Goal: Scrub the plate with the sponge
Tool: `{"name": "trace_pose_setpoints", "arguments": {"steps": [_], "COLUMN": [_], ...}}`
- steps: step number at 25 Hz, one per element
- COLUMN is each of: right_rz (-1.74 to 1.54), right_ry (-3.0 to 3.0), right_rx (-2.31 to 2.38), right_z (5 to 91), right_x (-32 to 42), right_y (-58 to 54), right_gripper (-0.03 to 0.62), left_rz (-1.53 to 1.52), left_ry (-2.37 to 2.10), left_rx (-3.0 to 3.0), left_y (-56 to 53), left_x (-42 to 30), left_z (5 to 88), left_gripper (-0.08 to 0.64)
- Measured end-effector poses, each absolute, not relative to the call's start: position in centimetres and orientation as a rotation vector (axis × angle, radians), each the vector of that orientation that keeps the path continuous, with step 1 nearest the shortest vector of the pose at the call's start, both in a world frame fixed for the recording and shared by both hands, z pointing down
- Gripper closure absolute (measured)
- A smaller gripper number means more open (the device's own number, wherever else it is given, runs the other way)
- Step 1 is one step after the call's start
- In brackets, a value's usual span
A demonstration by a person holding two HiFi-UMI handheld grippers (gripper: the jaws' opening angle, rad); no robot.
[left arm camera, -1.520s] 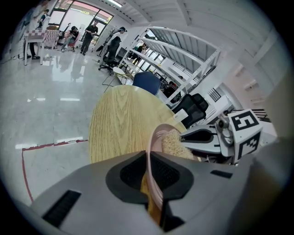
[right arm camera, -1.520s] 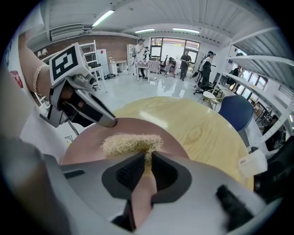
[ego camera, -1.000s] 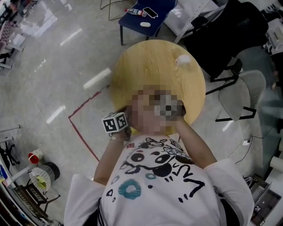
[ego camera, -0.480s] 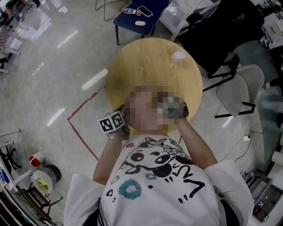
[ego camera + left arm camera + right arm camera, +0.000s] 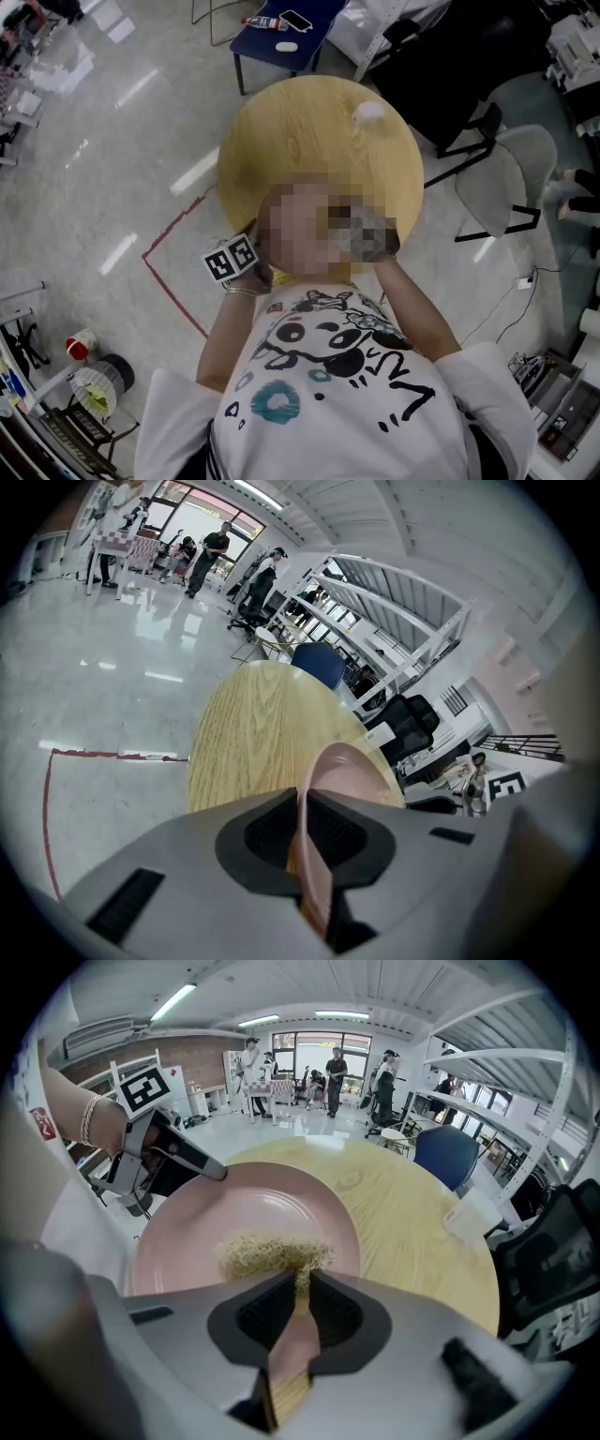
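A pink plate [image 5: 197, 1222] is held up on edge over the near side of the round wooden table [image 5: 412, 1213]. My left gripper [image 5: 305, 803] is shut on the plate's rim [image 5: 342, 775], and it also shows at the plate's upper left in the right gripper view [image 5: 178, 1162]. My right gripper [image 5: 302, 1283] is shut on a yellow fibrous sponge [image 5: 267, 1255], whose frayed end lies against the plate's inner face. In the head view a mosaic patch covers the plate and sponge; only the left gripper's marker cube [image 5: 230, 260] shows plainly.
A small white object [image 5: 368, 112] sits near the table's far edge. A blue chair [image 5: 281, 37] stands beyond the table, with a black office chair and a grey chair [image 5: 497, 187] to the right. Red tape [image 5: 169, 281] marks the floor on the left. People stand far off.
The head view has drifted a little, so the table sits slightly further left and up. Both grippers stay together at the table's near edge, with no visible change in grip.
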State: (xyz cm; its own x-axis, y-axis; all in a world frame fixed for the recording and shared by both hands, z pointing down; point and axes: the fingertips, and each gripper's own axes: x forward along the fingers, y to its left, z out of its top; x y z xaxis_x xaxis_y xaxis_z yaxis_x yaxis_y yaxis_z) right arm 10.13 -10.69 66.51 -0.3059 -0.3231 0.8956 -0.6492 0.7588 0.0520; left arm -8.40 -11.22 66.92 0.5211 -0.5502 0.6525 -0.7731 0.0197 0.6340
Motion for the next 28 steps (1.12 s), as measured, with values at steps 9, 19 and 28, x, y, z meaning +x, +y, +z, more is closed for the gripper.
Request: {"name": "trace_pose_setpoints", "arguments": {"steps": [9, 19, 28], "right_rz": [0.422, 0.422, 0.416], "right_ry": [-1.926, -1.955, -1.988], "right_rx": [0.727, 0.682, 0.616], "right_z": [66.7, 66.9, 66.9], "right_x": [10.1, 8.1, 5.7], "right_y": [-8.0, -6.6, -6.4], "right_gripper": [0.534, 0.534, 0.534], "left_rz": [0.241, 0.229, 0.221], "left_ry": [-1.161, -1.174, -1.152], "left_rx": [1.647, 1.638, 1.634], "left_y": [-11.3, -11.3, -11.2], "left_x": [-8.1, -8.0, -7.9], "left_z": [67.0, 67.3, 67.2], "left_gripper": [0.525, 0.525, 0.525]}}
